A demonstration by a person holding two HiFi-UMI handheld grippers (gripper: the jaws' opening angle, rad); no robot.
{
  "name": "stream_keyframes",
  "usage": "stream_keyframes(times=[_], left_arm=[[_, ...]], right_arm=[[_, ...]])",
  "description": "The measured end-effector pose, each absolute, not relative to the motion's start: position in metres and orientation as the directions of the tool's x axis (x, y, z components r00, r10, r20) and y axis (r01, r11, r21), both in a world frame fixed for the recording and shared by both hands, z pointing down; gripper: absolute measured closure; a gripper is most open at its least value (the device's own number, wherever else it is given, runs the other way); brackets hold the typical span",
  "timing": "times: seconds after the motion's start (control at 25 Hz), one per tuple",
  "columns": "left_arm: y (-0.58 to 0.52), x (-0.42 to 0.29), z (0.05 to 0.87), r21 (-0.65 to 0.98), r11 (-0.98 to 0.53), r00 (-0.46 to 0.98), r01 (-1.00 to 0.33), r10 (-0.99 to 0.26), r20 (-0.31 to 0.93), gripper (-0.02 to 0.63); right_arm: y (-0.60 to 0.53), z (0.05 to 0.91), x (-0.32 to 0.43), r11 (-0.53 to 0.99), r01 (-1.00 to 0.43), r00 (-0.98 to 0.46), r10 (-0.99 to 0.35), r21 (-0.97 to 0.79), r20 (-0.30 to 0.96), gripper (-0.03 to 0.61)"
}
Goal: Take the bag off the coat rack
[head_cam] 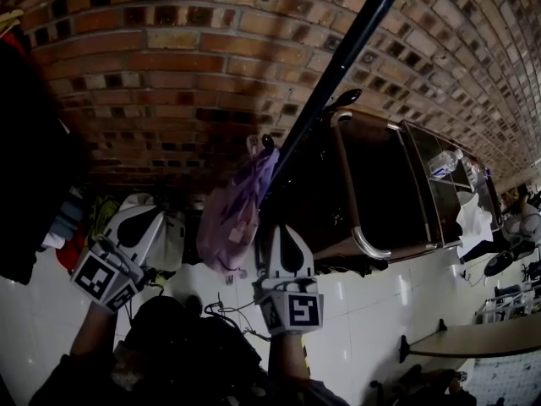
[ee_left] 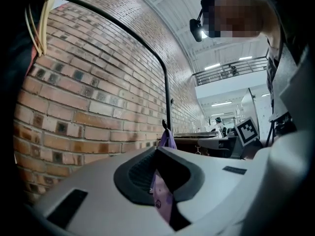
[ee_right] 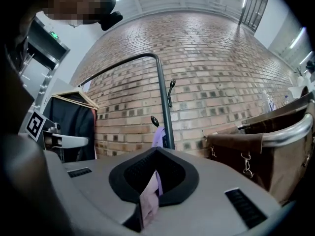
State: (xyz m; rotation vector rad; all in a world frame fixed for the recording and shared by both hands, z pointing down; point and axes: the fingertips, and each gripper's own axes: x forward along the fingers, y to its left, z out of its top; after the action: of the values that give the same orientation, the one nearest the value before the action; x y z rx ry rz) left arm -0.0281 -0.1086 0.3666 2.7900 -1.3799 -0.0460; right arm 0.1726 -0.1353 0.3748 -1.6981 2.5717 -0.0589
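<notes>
Bag [head_cam: 232,214] purple, hung on rack [head_cam: 340,66] hook, left gripper [ee_left: 161,185] and right gripper [ee_right: 150,191] jaws both clamped on it, print illegible.

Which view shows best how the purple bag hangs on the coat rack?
The head view: nearly the whole purple bag hangs by its handles from a hook on the coat rack. Each gripper view shows only its top at the hook, far off, and a strip of it between that gripper's jaws.
</notes>
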Motion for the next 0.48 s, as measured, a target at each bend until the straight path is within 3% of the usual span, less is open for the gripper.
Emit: stream_keyframes(times=[0.48], left_arm=[[-0.121,-0.04,0.366,0.063,-0.62,0.62,-0.782,-0.784,-0.02,0.606]], right_arm=[[-0.153,0.379,0.146,0.398,-0.913,-0.403,-0.914,-0.095,0.048,0.536]])
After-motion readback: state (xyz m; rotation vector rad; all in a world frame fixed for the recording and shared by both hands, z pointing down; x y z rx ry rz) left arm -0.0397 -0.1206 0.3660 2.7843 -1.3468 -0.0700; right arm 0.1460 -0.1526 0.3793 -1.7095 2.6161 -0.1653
